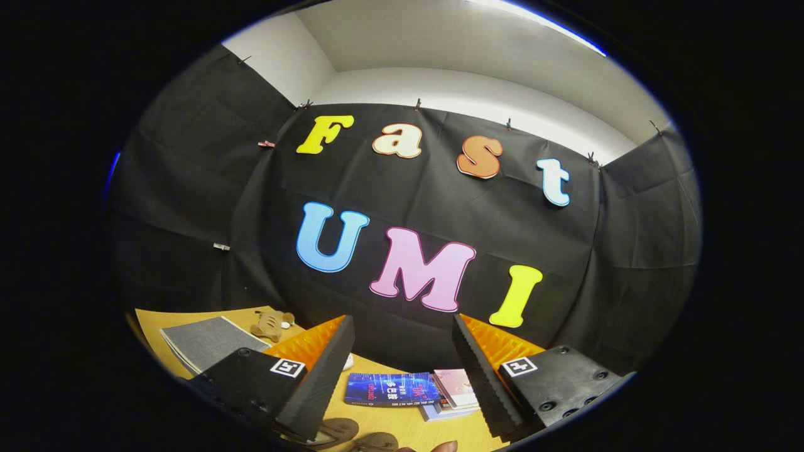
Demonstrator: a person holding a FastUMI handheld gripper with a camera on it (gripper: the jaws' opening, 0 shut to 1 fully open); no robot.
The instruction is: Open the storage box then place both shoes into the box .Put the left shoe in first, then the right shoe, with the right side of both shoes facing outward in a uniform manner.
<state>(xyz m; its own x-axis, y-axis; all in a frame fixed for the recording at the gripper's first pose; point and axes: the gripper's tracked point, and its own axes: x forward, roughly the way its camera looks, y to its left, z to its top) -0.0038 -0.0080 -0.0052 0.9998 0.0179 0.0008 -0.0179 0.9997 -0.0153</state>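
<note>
Gripper view: your gripper is spread wide with nothing between its fingers, books lying on the table beyond them near its far edge.

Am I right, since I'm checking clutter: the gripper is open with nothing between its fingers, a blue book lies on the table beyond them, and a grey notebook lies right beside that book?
Nearly. In the gripper view the gripper is open and empty, and the blue book lies on the table beyond the fingers. The grey notebook lies apart, past the left finger, next to a plush toy.
</note>
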